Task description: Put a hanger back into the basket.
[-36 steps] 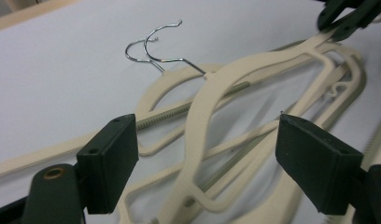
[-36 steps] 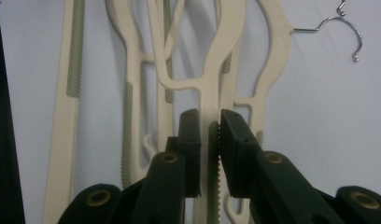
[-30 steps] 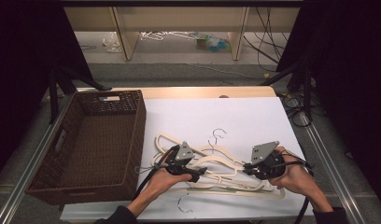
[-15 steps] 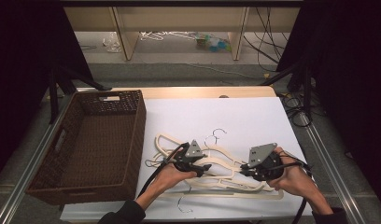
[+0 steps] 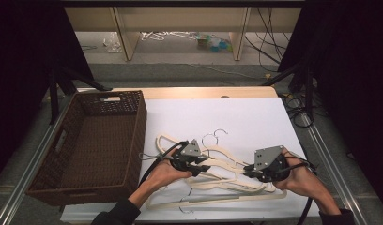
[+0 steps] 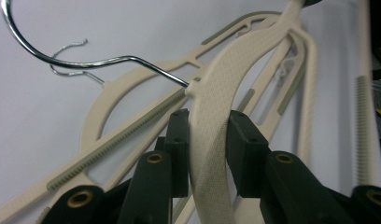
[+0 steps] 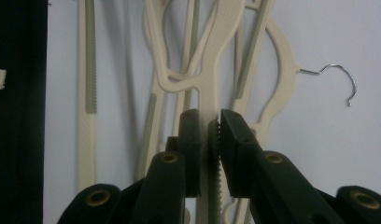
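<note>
The left hand-held gripper (image 5: 199, 166) is pinching a cream hanger (image 6: 212, 116). In the left gripper view, its two black jaws are pressing on both sides of the hanger's wide, bumpy arm. The hanger's shiny wire hook (image 6: 48, 56) is curving away just past the jaws, up and to their left.

The right hand-held gripper (image 5: 249, 169) is pinching too. In the right gripper view, its jaws are squeezing a thin cream bar with little teeth along one edge. The bar belongs to the pile, but it is hard to tell which hanger it is part of.

Both grippers are sitting over a pile of cream hangers (image 5: 227, 180) lying on the white table (image 5: 255, 117). The pile is lying between the two grippers and under them, and the hangers are crossing over each other. More cream bars are running away from the right gripper's jaws, and one small wire hook (image 7: 340, 81) is lying off to their right on the white top.

A person's left hand (image 5: 164, 176) is holding the left gripper, and the right hand (image 5: 300, 180) is holding the right one. A black cable is trailing from each gripper.

A big brown woven basket (image 5: 53, 173) is sitting well off to the left of the left gripper, at the table's edge. It is not touching the hangers.
</note>
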Available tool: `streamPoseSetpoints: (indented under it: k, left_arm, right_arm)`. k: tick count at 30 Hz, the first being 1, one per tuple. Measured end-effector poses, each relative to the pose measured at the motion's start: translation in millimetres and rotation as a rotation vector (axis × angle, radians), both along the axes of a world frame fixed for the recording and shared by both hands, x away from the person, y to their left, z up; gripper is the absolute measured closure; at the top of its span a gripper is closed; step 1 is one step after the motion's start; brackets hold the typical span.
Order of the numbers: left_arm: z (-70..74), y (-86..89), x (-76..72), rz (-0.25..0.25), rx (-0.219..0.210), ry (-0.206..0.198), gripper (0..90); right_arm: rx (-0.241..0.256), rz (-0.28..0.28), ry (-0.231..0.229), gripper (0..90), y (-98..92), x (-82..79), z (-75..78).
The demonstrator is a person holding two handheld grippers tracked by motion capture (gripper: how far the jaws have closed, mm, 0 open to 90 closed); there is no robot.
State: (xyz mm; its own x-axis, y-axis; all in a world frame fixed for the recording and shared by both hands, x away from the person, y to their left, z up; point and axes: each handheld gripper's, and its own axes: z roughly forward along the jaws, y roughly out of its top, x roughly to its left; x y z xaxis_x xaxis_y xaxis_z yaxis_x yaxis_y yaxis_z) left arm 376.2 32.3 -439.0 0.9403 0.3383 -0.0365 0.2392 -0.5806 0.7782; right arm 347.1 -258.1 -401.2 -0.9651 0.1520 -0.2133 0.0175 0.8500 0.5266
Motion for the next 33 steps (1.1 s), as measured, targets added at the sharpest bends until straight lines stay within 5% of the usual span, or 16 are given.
streamPoseSetpoints:
  k: [10, 17, 20, 25, 33]
  left_arm:
    - [25.1, 10.1, -19.8, -0.075, -0.07, 0.088, 79.4]
    - [39.6, 4.9, -37.0, -0.112, -0.066, 0.086, 84.3]
    - [44.9, 1.2, -43.7, -0.099, -0.082, 0.088, 85.2]
    - [53.5, -0.8, -49.3, -0.094, -0.085, 0.069, 85.3]
    - [66.8, 3.2, -52.8, -0.074, -0.112, 0.076, 85.3]
  right_arm:
    - [0.033, 0.014, -0.014, 70.9, -2.2, -2.7, 3.9]
    - [0.064, 0.006, -0.037, 63.0, -0.6, -8.6, 14.2]
    - [0.097, -0.008, -0.013, 58.6, -1.5, -11.2, 21.0]
    - [0.158, -0.101, -0.008, 47.4, -7.0, -12.9, 31.9]
    - [0.343, -0.353, -0.003, 35.0, -31.5, -7.1, 50.2]
